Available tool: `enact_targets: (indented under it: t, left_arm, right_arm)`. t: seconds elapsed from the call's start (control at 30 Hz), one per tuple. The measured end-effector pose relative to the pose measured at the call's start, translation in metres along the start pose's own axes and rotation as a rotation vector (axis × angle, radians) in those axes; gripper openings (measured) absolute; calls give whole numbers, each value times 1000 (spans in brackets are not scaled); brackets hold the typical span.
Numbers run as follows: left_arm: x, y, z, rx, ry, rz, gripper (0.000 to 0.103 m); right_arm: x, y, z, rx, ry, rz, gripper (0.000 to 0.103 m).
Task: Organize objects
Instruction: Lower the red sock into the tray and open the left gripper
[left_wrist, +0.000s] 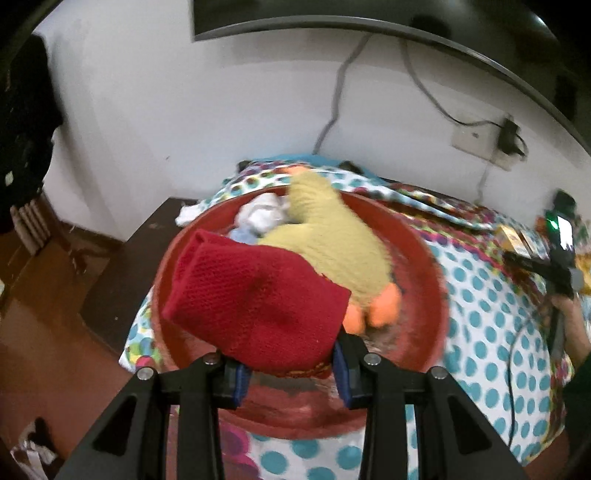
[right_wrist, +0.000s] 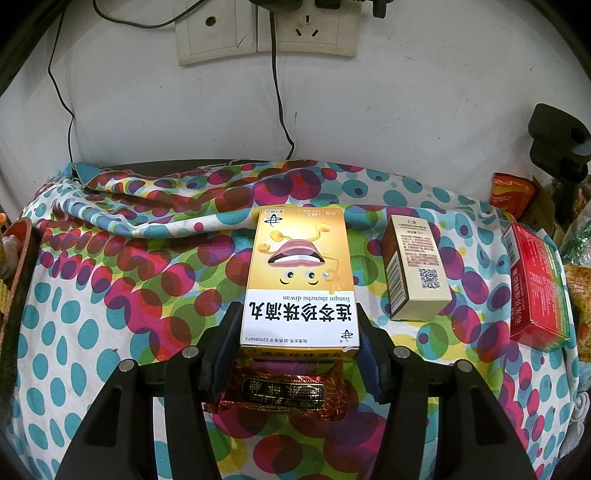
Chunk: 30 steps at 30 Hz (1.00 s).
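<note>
2 wrist views over a table draped in a dotted cloth (right_wrist: 110, 295).

left wrist view: the left gripper (left_wrist: 291, 373) grasps a red knit hat (left_wrist: 255, 302) by its lower edge, the blue pads pressed against it on both sides. the hat hangs above the near part of a round red basin (left_wrist: 424, 266) that sits on the cloth. inside the basin lies a yellow plush toy (left_wrist: 332, 240) with orange feet, its body running from the far rim toward the near right. behind the toy, at the far side of the basin, are pale blue and white bundled cloths (left_wrist: 262, 214). a white wall (left_wrist: 184, 110) stands behind the table, with a grey cable hanging down it. at the far right edge the other gripper and a hand (left_wrist: 570, 314) show, blurred.

right wrist view: the right gripper (right_wrist: 291, 350) is clamped on a yellow and white box (right_wrist: 299, 277) printed with a cartoon face, its fingers gripping the near end on both long sides. the box lies flat on the cloth, pointing away from the camera. under the near end of the box lies a red foil packet (right_wrist: 280, 398). to the right, apart from the held box, a brown box (right_wrist: 413, 266) lies flat, and further right a red box (right_wrist: 535, 288) lies at the cloth's edge. a wall socket (right_wrist: 266, 33) with black cables is above.
</note>
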<state>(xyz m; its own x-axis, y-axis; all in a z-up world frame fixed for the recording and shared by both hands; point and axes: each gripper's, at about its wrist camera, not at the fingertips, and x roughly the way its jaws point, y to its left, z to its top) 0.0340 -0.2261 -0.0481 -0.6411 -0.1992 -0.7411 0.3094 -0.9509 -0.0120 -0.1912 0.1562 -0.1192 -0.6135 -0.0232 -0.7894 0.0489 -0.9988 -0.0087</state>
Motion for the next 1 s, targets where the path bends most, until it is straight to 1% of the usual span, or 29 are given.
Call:
enact_targets:
  t: [0.1,0.2,0.27,0.33,0.4,0.43,0.5,0.63,0.73,0.83,0.93,1.0]
  left_arm:
    - [8,22,8,-32,-11,19,36]
    - [21,41,19,-60,6,21,36]
    - [30,52,27,-69,18,43,36]
    - [39,61,34,-83,27,37,36]
    - [51,69,40,-92,53,20,36]
    - [56,73,42,-102,54,9,36]
    - [68,76,47,-108,73,-14,37]
    - [81,79,51,-125,76,-30,39]
    - [93,80,52,-115,102,-47,41]
    - [104,84,53,-129,125,-68,42]
    - [111,86,56,-138,137,-75,43]
    - [109,85,57,-131,136,-58,46]
  right_arm:
    - [0,0,0,0,0,0,54]
    - [0,0,0,0,0,0,54]
    - [0,0,0,4,0,-3,54]
    - [-1,-1,0,4,0,-3,54]
    - [-1,-1,0,4,0,-3,54]
    - [-1,-1,0,3,0,-4,54]
    - [-1,-2,-1,4,0,-3,54]
    - [-1,-3,-1,5,0,-4,54]
    - [-1,-5,-1,5,0,-4,54]
    - [-1,-5,-1,5,0,-5,54]
    - [-1,-6,-1,5,0,-5,54]
    - [-1,-6,-1,5,0,-6,54]
